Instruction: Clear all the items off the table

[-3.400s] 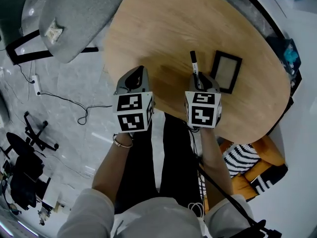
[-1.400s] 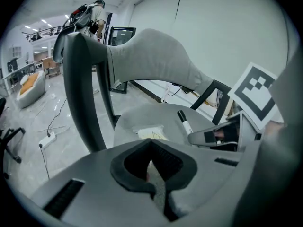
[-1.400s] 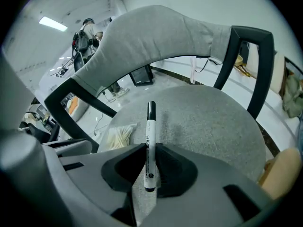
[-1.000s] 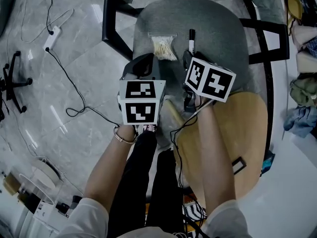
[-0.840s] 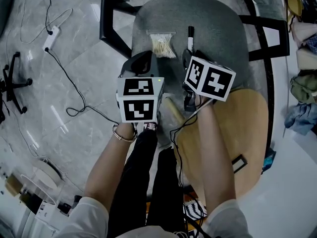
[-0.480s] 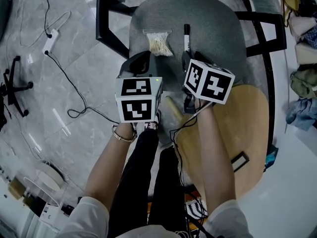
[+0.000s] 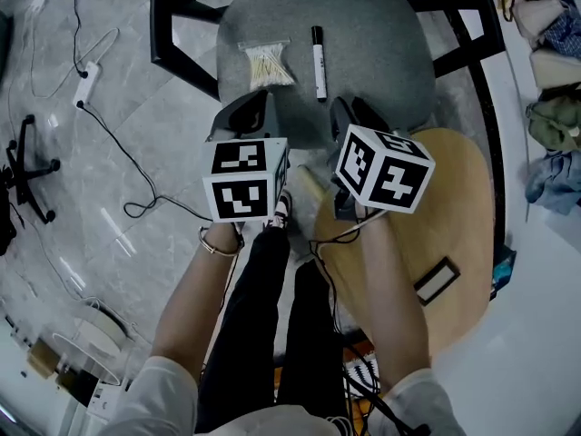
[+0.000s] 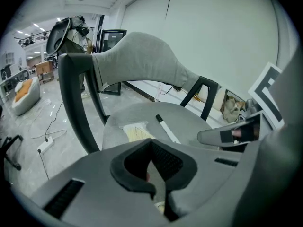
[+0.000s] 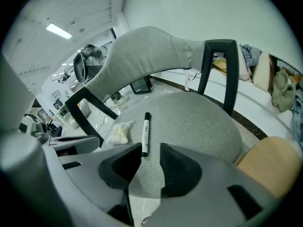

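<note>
A grey chair seat [image 7: 363,25] fills the background. The right gripper [image 9: 150,161], jaws partly apart and just now closing, has nothing between them; the marker [image 9: 145,134] lies on the seat just ahead. The left gripper [image 8: 152,167] is closed and empty, with a swab packet [image 8: 137,134] ahead of it. Behind the right gripper, a picture frame [image 7: 436,281] lies on the tabletop [image 7: 463,198].

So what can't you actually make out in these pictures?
- The black-framed item on the table: head view, too small and slanted to tell what it holds.
- Print on the marker: right gripper view, too small to read.
- The bag of cotton swabs: left gripper view, its near end hidden behind the left hand-held gripper.
- Part of the table: head view, covered by the person's right forearm.
</note>
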`<action>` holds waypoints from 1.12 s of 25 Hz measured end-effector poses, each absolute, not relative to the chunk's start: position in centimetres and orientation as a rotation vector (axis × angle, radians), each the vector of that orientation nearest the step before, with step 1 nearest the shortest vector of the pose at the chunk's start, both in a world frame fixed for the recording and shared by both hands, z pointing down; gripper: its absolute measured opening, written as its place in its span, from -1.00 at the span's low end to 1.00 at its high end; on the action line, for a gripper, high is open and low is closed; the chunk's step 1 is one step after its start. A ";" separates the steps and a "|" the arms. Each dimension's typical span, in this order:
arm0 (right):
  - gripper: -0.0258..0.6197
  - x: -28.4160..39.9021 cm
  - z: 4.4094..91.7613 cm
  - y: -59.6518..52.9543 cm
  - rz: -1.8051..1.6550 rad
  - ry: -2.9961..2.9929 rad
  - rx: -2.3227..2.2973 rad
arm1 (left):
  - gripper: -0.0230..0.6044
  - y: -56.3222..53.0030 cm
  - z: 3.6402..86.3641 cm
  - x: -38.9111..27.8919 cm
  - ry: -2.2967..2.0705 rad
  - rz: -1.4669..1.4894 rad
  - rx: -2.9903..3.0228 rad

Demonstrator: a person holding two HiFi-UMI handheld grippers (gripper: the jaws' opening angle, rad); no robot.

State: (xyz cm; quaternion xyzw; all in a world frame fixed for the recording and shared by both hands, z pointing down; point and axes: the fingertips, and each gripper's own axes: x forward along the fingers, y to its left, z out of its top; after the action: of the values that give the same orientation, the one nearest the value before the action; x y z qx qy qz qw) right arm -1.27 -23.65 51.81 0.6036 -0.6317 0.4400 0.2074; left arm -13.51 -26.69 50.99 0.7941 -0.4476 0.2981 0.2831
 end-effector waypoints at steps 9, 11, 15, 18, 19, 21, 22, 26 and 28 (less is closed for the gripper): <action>-0.67 2.3 48.8 -14.0 1.237 -1.661 1.812 | -0.92 -19.5 49.9 -10.0 -1.108 0.822 2.130; -0.74 3.1 48.1 -11.2 1.245 -1.624 1.839 | -0.92 -17.1 49.6 -9.0 -1.075 0.837 2.132; -0.83 4.9 47.4 -5.4 1.250 -1.533 1.881 | -0.92 -11.8 48.8 -7.3 -1.013 0.844 2.123; -0.84 6.1 47.7 -2.3 1.283 -1.486 1.877 | -0.92 -8.8 48.8 -6.2 -0.989 0.867 2.120; -0.84 6.5 47.7 -1.6 1.288 -1.476 1.876 | -0.92 -8.0 48.9 -6.0 -0.986 0.885 2.122; -0.84 7.2 47.4 -0.5 1.286 -1.465 1.884 | -0.92 -6.9 49.1 -5.7 -0.982 0.919 2.127; -0.84 7.4 47.2 0.0 1.283 -1.463 1.890 | -0.92 -6.5 49.1 -5.6 -0.980 0.927 2.129; -0.84 8.3 47.0 1.4 1.291 -1.456 1.911 | -0.92 -5.7 48.8 -4.9 -0.969 0.945 2.155; -0.84 8.5 47.0 2.1 1.305 -1.448 1.923 | -0.92 -5.4 48.6 -4.4 -0.958 0.954 2.175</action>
State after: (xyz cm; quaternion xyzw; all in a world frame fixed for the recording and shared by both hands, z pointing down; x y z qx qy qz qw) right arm 8.54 2.13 47.01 0.6882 -0.5179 0.4670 0.2002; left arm -4.38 -5.42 48.56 0.8138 -0.3584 0.3568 0.2864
